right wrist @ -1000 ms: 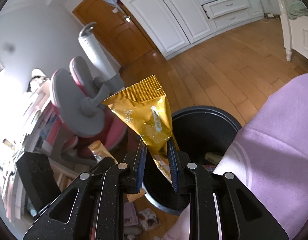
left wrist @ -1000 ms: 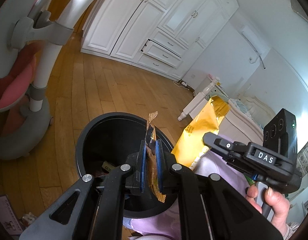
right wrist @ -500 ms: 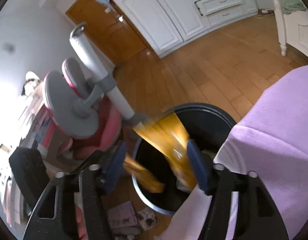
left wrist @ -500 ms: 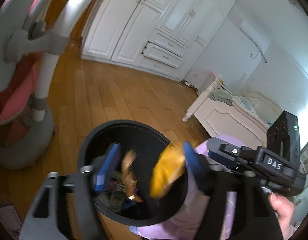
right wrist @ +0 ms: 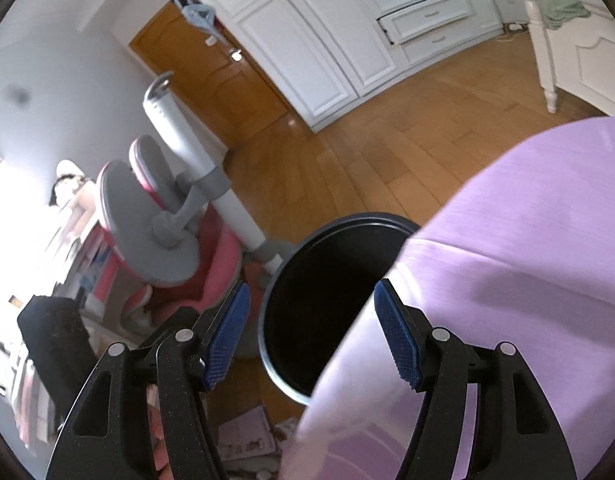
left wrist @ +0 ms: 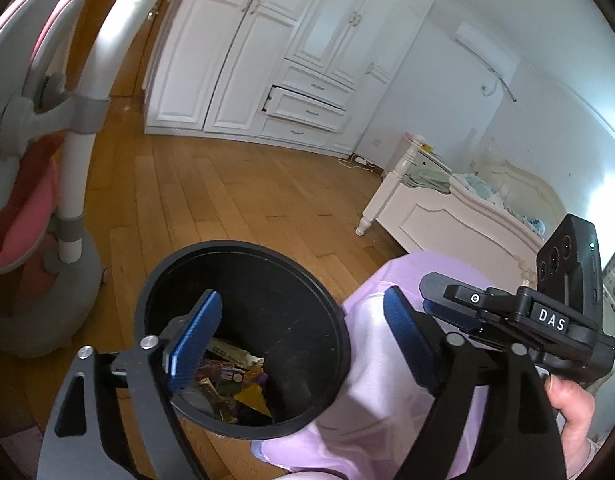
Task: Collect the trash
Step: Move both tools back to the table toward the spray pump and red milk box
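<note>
A round black trash bin (left wrist: 243,252) stands on the wood floor; in the right wrist view (right wrist: 303,256) its inside looks dark. Several wrappers (left wrist: 231,380), gold and brown among them, lie at its bottom. My left gripper (left wrist: 303,340) is open and empty above the bin's right rim. My right gripper (right wrist: 311,336) is open and empty above the bin; its body also shows in the left wrist view (left wrist: 547,320), held to the right of the bin.
A purple-clad leg (left wrist: 387,400) presses against the bin's right side. A grey and pink chair (left wrist: 35,152) stands left of the bin. White wardrobes (left wrist: 267,60) line the far wall and a white bed (left wrist: 459,216) stands at right. Papers (right wrist: 247,436) lie on the floor.
Both grippers were shut on wrappers over the bin a second ago. Both opened, and the gold bag and the brown wrapper fell into the bin.
</note>
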The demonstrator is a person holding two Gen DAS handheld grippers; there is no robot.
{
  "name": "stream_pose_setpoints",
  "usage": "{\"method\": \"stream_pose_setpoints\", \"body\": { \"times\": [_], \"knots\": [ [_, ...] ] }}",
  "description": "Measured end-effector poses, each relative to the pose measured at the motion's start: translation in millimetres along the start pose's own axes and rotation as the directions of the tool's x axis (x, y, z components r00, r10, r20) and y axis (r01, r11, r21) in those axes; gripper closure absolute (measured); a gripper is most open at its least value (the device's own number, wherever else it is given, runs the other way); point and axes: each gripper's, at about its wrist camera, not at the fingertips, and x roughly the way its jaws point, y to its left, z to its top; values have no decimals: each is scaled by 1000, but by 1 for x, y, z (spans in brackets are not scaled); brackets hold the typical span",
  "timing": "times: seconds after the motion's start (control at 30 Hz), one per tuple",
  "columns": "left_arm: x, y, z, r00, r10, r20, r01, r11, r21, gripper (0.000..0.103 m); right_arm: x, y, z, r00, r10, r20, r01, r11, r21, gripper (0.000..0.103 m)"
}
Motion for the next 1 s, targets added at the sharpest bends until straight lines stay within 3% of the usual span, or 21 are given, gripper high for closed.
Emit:
{"method": "stream_pose_setpoints", "body": {
  "times": [0.33,0.4,0.5,0.63,0.8,0.9,1.0],
  "knots": [
    [5,-58,-8,998,-52,-47,57,992,111,7,-69,-44,-11,994,-72,78,69,997,41,37],
    [9,-75,-13,995,-71,-71,80,987,141,7,-88,-53,-14,989,-102,109,96,994,53,23],
    [16,-97,-21,990,-94,-106,113,975,192,7,-115,-66,-17,977,-143,156,134,989,64,22],
    [25,-129,-35,980,-132,-152,168,952,256,6,-152,-93,-21,953,-221,206,204,974,102,20],
    [35,-172,-57,962,-171,-213,240,903,357,6,-197,-131,-30,904,-346,252,315,936,157,20],
    [41,-198,-73,952,-178,-247,272,865,422,6,-214,-153,-37,868,-433,244,398,899,181,20],
    [49,-221,-87,943,-178,-282,299,826,477,6,-223,-176,-40,847,-488,210,448,869,211,20]
  ]
}}
